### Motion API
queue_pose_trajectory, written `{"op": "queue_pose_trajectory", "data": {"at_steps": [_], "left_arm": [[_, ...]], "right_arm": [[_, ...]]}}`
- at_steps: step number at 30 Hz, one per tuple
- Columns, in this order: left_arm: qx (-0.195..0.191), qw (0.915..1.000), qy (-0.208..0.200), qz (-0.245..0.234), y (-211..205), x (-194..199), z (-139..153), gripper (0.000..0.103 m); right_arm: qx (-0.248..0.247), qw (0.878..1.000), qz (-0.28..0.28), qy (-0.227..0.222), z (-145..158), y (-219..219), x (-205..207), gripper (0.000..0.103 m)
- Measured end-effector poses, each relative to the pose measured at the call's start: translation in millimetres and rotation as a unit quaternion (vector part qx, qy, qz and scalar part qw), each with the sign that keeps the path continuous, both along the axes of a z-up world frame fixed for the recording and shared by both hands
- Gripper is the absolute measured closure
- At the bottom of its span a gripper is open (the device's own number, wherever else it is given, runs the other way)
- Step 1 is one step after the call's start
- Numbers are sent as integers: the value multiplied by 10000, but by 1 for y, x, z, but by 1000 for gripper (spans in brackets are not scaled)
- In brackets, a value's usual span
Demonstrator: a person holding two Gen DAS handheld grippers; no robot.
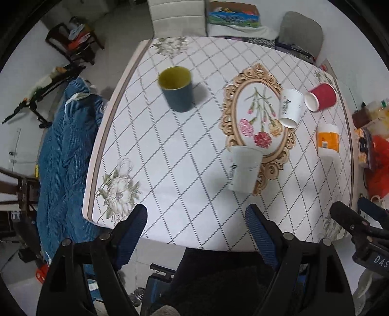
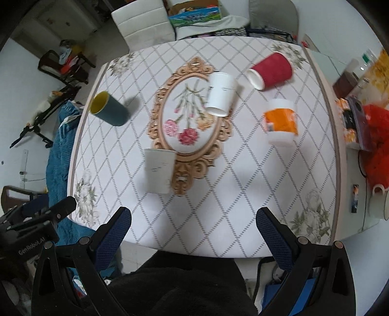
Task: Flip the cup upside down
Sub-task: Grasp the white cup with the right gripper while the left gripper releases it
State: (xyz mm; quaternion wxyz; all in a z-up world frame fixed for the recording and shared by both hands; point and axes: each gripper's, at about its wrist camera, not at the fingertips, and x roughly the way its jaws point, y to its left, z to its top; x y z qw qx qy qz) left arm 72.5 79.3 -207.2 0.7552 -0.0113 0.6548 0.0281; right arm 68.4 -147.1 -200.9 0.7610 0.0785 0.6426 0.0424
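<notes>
Several cups stand on the table [image 1: 170, 194] [image 2: 243, 206]. A blue cup with a yellow inside [image 1: 177, 88] [image 2: 109, 108] stands upright at the far left. A white paper cup [image 1: 243, 168] [image 2: 158, 170] stands nearest, wide end up. A second white paper cup [image 1: 290, 107] [image 2: 220, 94] and a red paper cup [image 1: 322, 96] [image 2: 271, 70] sit further back. An orange and white cup [image 1: 328, 141] [image 2: 280, 122] sits at the right. My left gripper [image 1: 195, 220] and right gripper [image 2: 193, 221] are open and empty above the near table edge.
A blue blanket [image 1: 65, 150] lies left of the table. Chairs [image 1: 178, 17] and a box [image 1: 233, 13] stand behind it. A side shelf with red items [image 2: 374, 145] is at the right. The right gripper shows in the left wrist view [image 1: 359, 226].
</notes>
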Motion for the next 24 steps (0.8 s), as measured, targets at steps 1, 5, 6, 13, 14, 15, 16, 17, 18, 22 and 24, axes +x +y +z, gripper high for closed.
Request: {"op": "queue_pose_trajectory", "data": {"at_steps": [1,5,6,13,14,15,16,17,18,22,24], "left_arm": [[20,10000,-16,55,7,-1,-1,21],[6,9997,22,261,32,-1,-14,21],[3,9996,43,292,36,-1,-17,21],[52,9979,356,542,70,9,-64,17],[64,9977,396,549,74,11,-70,12],[59,9974,451,561,78,13,-78,9],[64,9971,489,574,82,15,-85,9],[78,9970,515,574,84,16,-90,9],[97,9969,532,571,87,18,-95,9],[149,9958,675,598,98,29,-122,9],[108,9951,755,622,102,34,-134,9]], "right_arm": [[1,10000,40,19,-1,7,2,0],[3,9998,149,154,-15,34,12,0],[-20,9997,170,187,-19,40,15,0],[-206,9980,249,540,-61,76,33,0],[-220,9976,248,601,-67,79,36,0],[-242,9973,249,640,-72,82,37,0],[-272,9970,250,684,-78,85,40,0],[-290,9966,258,723,-84,88,42,0],[-326,9963,271,749,-89,91,45,0],[-525,9942,401,846,-108,104,53,0],[-674,9923,593,855,-114,111,57,0]]}}
